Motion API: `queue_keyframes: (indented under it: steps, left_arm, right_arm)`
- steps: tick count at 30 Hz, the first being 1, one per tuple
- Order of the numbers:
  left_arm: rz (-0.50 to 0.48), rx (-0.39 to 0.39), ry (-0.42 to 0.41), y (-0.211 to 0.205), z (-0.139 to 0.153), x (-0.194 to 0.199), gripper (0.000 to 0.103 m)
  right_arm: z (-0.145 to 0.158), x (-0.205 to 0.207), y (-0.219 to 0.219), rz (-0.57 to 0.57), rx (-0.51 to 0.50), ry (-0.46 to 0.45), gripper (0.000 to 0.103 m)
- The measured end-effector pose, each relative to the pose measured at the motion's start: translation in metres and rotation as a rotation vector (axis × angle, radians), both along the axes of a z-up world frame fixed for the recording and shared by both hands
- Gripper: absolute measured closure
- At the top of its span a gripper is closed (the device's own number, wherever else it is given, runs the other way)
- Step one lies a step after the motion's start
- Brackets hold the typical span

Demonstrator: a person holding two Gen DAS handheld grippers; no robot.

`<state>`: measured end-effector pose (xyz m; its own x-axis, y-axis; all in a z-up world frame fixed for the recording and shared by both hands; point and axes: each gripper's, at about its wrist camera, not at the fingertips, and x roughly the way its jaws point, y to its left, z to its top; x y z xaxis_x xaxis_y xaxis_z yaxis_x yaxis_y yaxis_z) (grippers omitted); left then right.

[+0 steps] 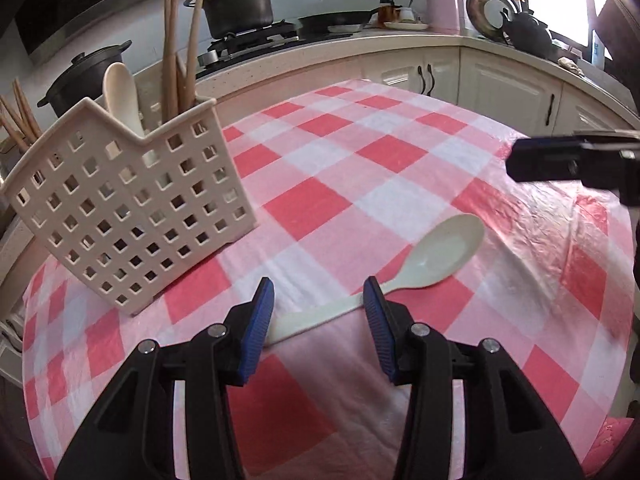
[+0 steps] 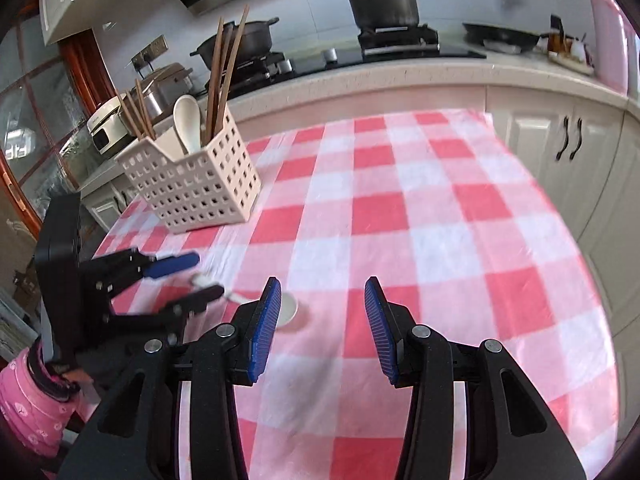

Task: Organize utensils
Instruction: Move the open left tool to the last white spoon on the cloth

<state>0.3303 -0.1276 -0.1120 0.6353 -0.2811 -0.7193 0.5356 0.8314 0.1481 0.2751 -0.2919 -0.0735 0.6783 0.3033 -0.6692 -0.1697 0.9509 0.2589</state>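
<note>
Cream plastic rice spoon [image 1: 400, 272] lies on the checked tabletop [image 1: 360, 152], its handle between the left tool's [image 1: 319, 298] spread fingers; the right tool [image 2: 322, 300] hovers nearby, jaws apart.

A cream plastic spoon [image 1: 400, 276] lay flat on the pink checked cloth, bowl up, its handle pointing toward the viewer. Behind it to the left stood a cream caddy [image 1: 128, 208] (its walls pierced with square holes), upright, holding a second cream spoon [image 1: 120, 96] and several wooden chopsticks [image 1: 176, 44], all standing handle-down.
</note>
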Motion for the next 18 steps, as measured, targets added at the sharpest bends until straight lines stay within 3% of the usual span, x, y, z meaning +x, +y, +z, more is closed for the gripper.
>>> queue_keyframes:
  steps: [10,18]
  left_arm:
    - [0.138,0.027,0.041,0.016,-0.004,0.014,0.056]
    - [0.155,0.064,0.074,0.023,-0.008,0.004,0.057]
  right_arm:
    - [-0.032,-0.003,0.033,0.069,-0.061,0.125,0.063]
    - [-0.039,0.031,0.050,0.102,-0.129,0.148,0.081]
